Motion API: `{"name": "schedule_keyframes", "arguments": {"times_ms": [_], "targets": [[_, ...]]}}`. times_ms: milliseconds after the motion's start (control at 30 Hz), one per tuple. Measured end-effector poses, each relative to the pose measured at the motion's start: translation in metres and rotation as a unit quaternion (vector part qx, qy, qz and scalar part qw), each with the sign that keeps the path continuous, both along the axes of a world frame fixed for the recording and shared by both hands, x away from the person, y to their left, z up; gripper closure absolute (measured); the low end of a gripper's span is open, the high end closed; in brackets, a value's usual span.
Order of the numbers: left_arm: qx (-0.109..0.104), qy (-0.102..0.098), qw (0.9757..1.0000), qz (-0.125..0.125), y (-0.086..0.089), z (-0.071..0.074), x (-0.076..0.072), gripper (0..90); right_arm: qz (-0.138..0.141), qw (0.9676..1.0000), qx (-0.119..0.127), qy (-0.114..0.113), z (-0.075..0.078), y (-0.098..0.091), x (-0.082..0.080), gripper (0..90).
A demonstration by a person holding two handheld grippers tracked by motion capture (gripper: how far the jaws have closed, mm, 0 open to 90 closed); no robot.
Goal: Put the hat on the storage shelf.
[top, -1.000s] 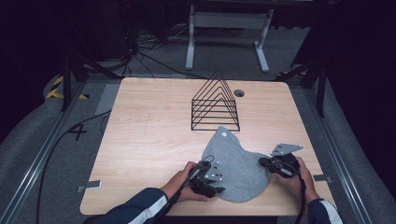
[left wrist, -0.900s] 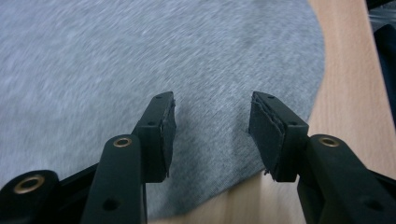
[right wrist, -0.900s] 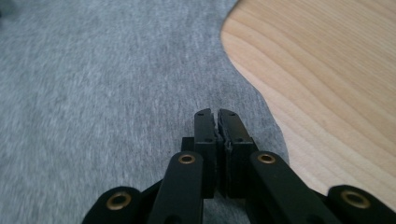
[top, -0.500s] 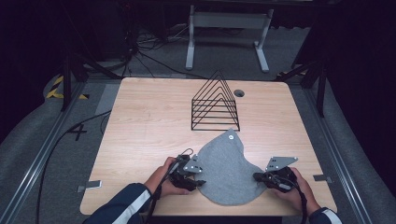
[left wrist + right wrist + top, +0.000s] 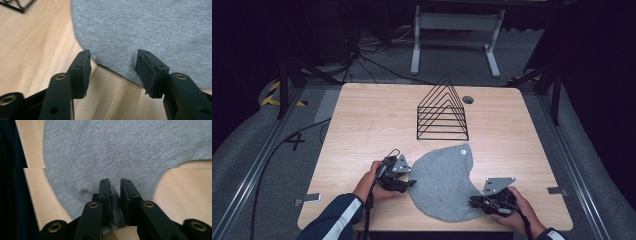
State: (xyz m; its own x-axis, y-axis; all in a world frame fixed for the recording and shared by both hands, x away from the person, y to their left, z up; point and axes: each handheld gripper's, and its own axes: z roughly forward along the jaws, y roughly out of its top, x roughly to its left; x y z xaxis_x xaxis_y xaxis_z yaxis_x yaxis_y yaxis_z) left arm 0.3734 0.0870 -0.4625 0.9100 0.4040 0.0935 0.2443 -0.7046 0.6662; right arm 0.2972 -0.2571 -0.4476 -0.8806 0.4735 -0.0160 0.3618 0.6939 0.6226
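Two tongs, one grey cloth (image 5: 447, 185), and the key thing is that the cloth sits right between them. It lies flat on the near part of the table (image 5: 362, 115). Its long axis runs from the near edge up and away toward the wire rack (image 5: 442, 112), which stands just beyond its far tip and apart from it.

The left tongs (image 5: 409, 184) come at the cloth's left edge from the side. In the left gripper view they (image 5: 112, 67) stand about half open and have just been opening a bit more. The curved hem runs across the gap at the tips, lying on the wood, and the pads aren't pressing on it.

The right tongs (image 5: 472, 202) sit at the near right edge, pointing in toward the middle. In the right gripper view they (image 5: 115, 195) show only a narrow slit and have just been easing open. A bit of cloth sits in that slit, but to me it looks let go rather than pinched.

Neither hand is clearly nearer, since both are right at the hem on opposite sides. My guess is any next grab only needs a small push inward.
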Motion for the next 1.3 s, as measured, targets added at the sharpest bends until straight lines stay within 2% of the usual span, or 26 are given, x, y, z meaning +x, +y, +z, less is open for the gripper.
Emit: {"name": "schedule_keyframes", "arguments": {"times_ms": [33,67,133,167,233,267,333,400,500,533,567,600,633,700,733,800,900,967,1067,1100,1233,1300], "targets": [[0.0,0.0,1.0,0.0,0.0,0.0,0.0,45.1,-0.008,0.9999,0.011,-0.009,0.004,-0.003,0.002,79.4],[-0.005,0.002,1.0,0.002,0.0,0.001,0.0,45.1,-0.008,0.9999,0.011,-0.009,0.004,-0.003,0.002,79.4],[-0.027,0.007,0.9996,-0.001,-0.002,0.005,-0.004,44.7,-0.023,0.9991,0.029,-0.023,0.011,-0.01,0.008,81.4],[-0.032,0.003,0.9995,-0.007,-0.005,0.008,-0.007,44.4,-0.033,0.9984,0.036,-0.028,0.015,-0.013,0.014,82.6],[-0.048,0.004,0.9987,-0.016,-0.013,0.012,-0.012,43.8,-0.045,0.9972,0.034,-0.05,0.021,-0.017,0.027,84.6],[-0.049,0.003,0.9985,-0.025,-0.017,0.014,-0.015,43.5,-0.052,0.9966,0.032,-0.055,0.022,-0.017,0.034,85.3],[-0.053,0.001,0.9976,-0.044,-0.031,0.018,-0.024,43.5,-0.062,0.9958,0.035,-0.057,0.022,-0.017,0.048,86.5],[-0.05,-0.001,0.9965,-0.068,-0.049,0.019,-0.033,43.0,-0.068,0.9954,0.024,-0.063,0.02,-0.014,0.062,86.9],[-0.045,0.001,0.9915,-0.122,-0.082,0.017,-0.049,42.2,-0.071,0.9949,0.02,-0.07,0.016,-0.005,0.082,87.4],[-0.045,0.009,0.9908,-0.127,-0.09,0.016,-0.054,42.4,-0.07,0.995,0.021,-0.068,0.015,-0.001,0.088,87.5],[-0.047,0.007,0.9885,-0.144,-0.101,0.014,-0.058,42.4,-0.07,0.9948,0.019,-0.072,0.015,0.003,0.093,87.7],[-0.051,0.019,0.9866,-0.154,-0.109,0.012,-0.062,43.1,-0.07,0.9947,0.017,-0.074,0.014,0.008,0.099,87.9],[-0.05,0.015,0.9851,-0.164,-0.117,0.01,-0.065,43.7,-0.072,0.9946,0.018,-0.073,0.013,0.011,0.104,88.0],[-0.037,0.019,0.9832,-0.178,-0.127,0.006,-0.069,45.5,-0.07,0.995,0.021,-0.068,0.01,0.018,0.112,88.2],[-0.031,0.011,0.9835,-0.178,-0.129,0.004,-0.07,45.9,-0.07,0.9952,0.019,-0.067,0.008,0.022,0.115,88.2],[-0.026,0.022,0.9845,-0.172,-0.13,0.0,-0.069,48.1,-0.067,0.9957,0.012,-0.062,0.003,0.027,0.118,88.3],[-0.021,0.034,0.985,-0.168,-0.121,-0.003,-0.063,50.0,-0.063,0.9964,-0.008,-0.056,-0.003,0.031,0.12,88.6],[-0.022,0.043,0.986,-0.159,-0.112,-0.003,-0.059,51.3,-0.066,0.9964,-0.008,-0.051,-0.004,0.028,0.121,88.7],[-0.014,0.042,0.9875,-0.152,-0.097,-0.001,-0.054,52.9,-0.071,0.9965,-0.005,-0.043,-0.004,0.021,0.12,88.9],[-0.004,0.044,0.9888,-0.143,-0.086,0.0,-0.051,53.4,-0.072,0.9966,-0.005,-0.04,-0.004,0.02,0.118,89.1],[-0.001,0.049,0.9921,-0.115,-0.053,0.001,-0.04,54.4,-0.063,0.9976,-0.015,-0.025,-0.001,0.013,0.101,89.6],[-0.002,0.06,0.9946,-0.085,-0.032,0.001,-0.033,53.9,-0.06,0.998,-0.009,-0.017,-0.001,0.009,0.09,90.0]]}}
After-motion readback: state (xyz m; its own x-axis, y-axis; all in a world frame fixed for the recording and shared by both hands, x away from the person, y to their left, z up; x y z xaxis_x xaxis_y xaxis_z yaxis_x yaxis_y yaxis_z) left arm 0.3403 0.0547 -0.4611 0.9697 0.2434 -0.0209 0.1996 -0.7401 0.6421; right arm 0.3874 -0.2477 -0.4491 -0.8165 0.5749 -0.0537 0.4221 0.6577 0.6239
